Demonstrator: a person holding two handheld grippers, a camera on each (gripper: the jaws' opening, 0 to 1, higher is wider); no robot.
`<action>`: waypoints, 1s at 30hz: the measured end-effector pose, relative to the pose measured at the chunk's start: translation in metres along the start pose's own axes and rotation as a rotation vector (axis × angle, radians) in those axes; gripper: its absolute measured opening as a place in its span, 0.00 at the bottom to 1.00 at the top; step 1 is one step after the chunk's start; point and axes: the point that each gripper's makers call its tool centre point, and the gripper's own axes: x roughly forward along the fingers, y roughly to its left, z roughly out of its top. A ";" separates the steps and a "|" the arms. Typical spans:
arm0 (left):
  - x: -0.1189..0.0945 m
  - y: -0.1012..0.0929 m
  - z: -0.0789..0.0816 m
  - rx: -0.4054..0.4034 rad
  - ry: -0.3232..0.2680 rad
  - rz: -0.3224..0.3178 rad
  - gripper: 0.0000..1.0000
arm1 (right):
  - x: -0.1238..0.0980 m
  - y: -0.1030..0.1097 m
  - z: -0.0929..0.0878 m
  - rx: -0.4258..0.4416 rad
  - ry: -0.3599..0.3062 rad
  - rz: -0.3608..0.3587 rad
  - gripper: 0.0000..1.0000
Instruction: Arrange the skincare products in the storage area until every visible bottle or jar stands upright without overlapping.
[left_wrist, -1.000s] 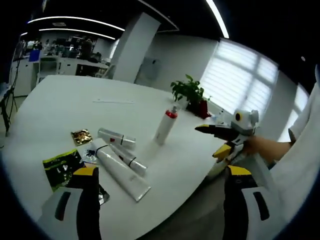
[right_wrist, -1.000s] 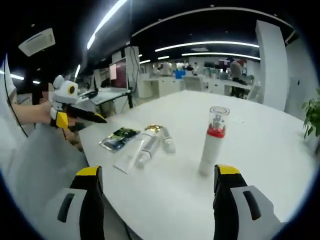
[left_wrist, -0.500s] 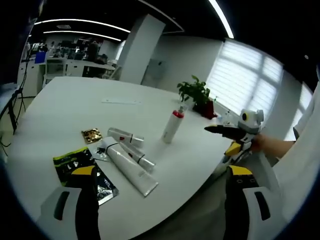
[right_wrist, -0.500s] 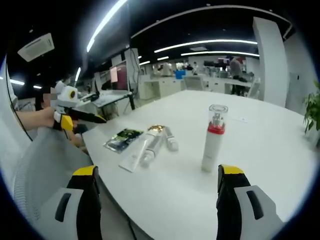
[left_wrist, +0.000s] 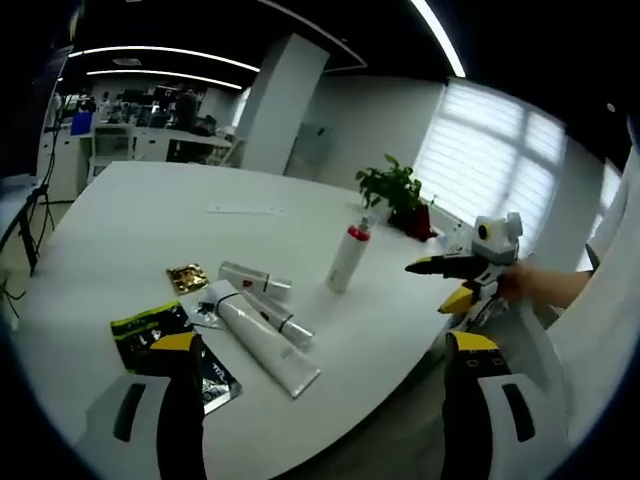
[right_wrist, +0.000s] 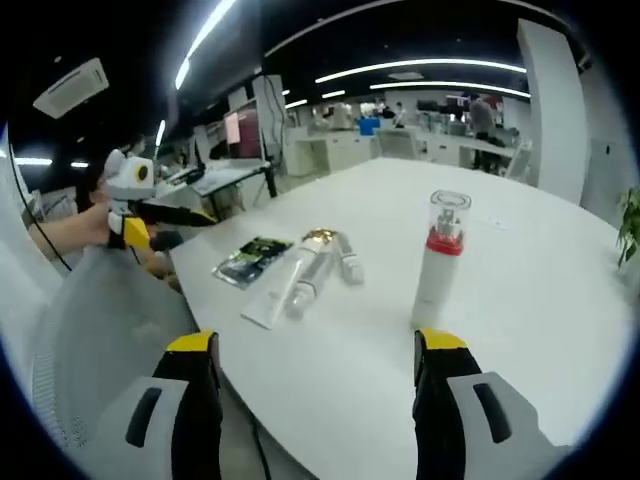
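Observation:
A white spray bottle with a red band and clear cap (left_wrist: 347, 258) (right_wrist: 440, 265) stands upright on the white table (left_wrist: 120, 215) (right_wrist: 520, 300). Three white tubes lie flat side by side: a large one (left_wrist: 266, 346) (right_wrist: 280, 290), a short one (left_wrist: 254, 281) (right_wrist: 347, 264) and a thin one (left_wrist: 281, 319) (right_wrist: 307, 287). My left gripper (left_wrist: 322, 345) hovers open off the near table edge, well short of the tubes. It also appears far left (right_wrist: 165, 213), held by a hand. My right gripper (right_wrist: 315, 343) is open, short of the bottle, and is seen from the side (left_wrist: 455, 268).
A green-and-black sachet (left_wrist: 165, 340) (right_wrist: 250, 260) and a small gold sachet (left_wrist: 187, 277) (right_wrist: 320, 237) lie beside the tubes. A potted plant (left_wrist: 392, 190) stands at the far table edge. A grey chair back (right_wrist: 110, 330) is close by. Office desks fill the background.
Both views have shifted slightly with the hands. The bottle, tubes and sachets have not moved on the table. Both grippers stay open.

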 end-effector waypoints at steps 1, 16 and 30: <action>0.000 0.001 0.000 0.001 0.001 0.002 0.91 | 0.002 0.001 0.000 -0.002 0.004 0.007 0.77; -0.004 0.008 0.006 -0.050 -0.042 0.007 0.88 | 0.055 0.013 0.004 -0.063 0.092 0.087 0.68; -0.004 0.009 0.008 -0.076 -0.061 0.002 0.86 | 0.115 0.025 -0.003 -0.067 0.201 0.126 0.48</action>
